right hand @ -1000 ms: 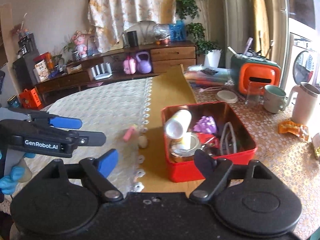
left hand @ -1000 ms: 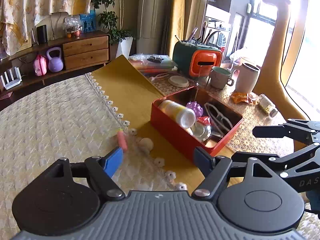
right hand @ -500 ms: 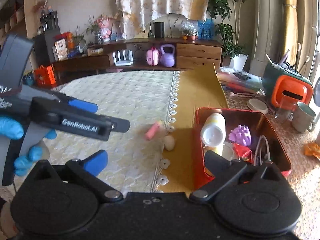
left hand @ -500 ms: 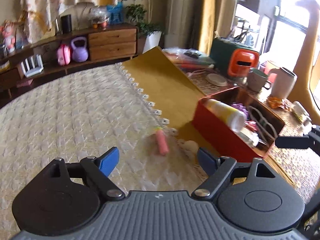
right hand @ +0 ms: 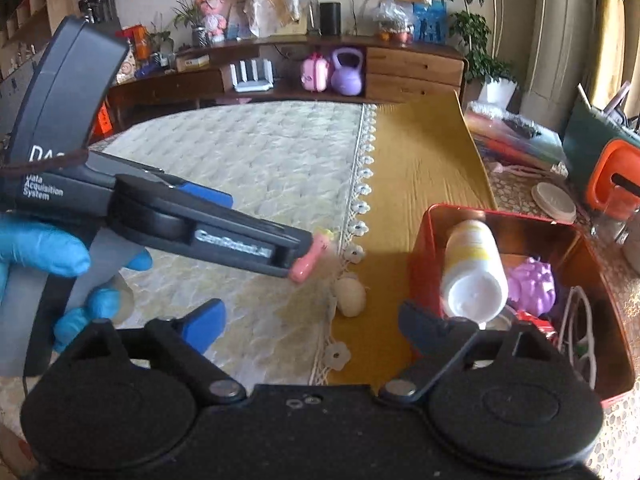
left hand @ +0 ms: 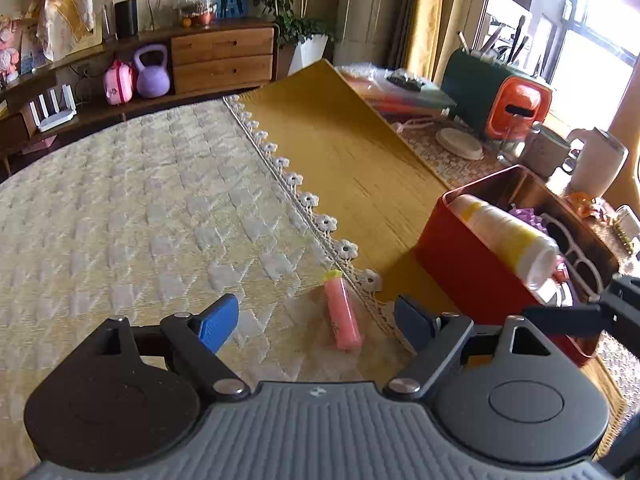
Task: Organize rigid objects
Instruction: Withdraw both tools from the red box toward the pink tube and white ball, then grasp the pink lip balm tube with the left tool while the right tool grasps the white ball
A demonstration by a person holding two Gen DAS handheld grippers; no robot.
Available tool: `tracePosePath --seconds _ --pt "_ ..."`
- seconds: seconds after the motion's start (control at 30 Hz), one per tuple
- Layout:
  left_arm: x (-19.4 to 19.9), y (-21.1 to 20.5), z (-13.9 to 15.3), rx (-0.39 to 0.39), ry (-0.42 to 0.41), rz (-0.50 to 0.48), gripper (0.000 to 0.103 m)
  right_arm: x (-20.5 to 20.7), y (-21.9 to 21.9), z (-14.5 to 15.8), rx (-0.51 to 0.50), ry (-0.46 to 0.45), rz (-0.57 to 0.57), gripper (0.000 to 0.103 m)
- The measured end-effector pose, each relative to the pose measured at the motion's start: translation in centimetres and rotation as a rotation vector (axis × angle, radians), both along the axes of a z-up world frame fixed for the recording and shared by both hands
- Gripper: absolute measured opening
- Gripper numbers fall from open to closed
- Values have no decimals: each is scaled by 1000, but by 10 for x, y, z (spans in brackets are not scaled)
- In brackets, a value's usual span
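Right wrist view catches writing the other camera misses: "GenRobot.AI" along the left gripper (right hand: 256,236), "Data Acquisition System" on its body, gripped by a blue-gloved hand (right hand: 44,256). Its jaws gape around the pink tube (right hand: 310,258) on the cream tablecloth (right hand: 256,160), not pressing it. The right gripper (right hand: 308,320), jaws just narrowing yet wide apart, holds nothing above a beige egg-shaped piece (right hand: 350,294). The red tin (right hand: 424,240) holds a white-and-yellow bottle (right hand: 474,264).

Left wrist view hides the egg.

Table layout ahead of the left gripper (left hand: 316,318)

A small tube (left hand: 342,314) lies between its jaws on the quilted cloth (left hand: 140,208); the tin box (left hand: 472,276), right, holds a bottle (left hand: 508,236).
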State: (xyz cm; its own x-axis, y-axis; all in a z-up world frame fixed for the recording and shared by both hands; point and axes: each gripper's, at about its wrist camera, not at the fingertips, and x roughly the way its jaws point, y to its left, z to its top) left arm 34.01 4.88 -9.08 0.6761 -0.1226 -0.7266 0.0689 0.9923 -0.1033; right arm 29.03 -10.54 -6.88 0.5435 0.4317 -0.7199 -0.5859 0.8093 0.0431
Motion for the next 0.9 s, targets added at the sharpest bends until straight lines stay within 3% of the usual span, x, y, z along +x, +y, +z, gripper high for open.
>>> tracePosePath --seconds 0.07,0.3,0.43,0.57,0.67,0.9 --pt "7 -1 -6 5 9 5 85 1 8 -6 -18 5 7 78" --pt "21 -3 -17 12 14 -7 85 14 16 -22 -37 20 -70 59" --pt "24 -8 -21 21 20 -28 64 22 14 -28 -28 31 -139 46" --pt "23 -10 -25 39 13 -46 53 28 12 -33 -26 31 -195 33" --pt "24 -12 -28 41 19 -55 44 32 14 -37 -30 36 -198 32" --pt "25 -16 -33 56 15 -63 34 36 17 -44 -25 50 -214 30"
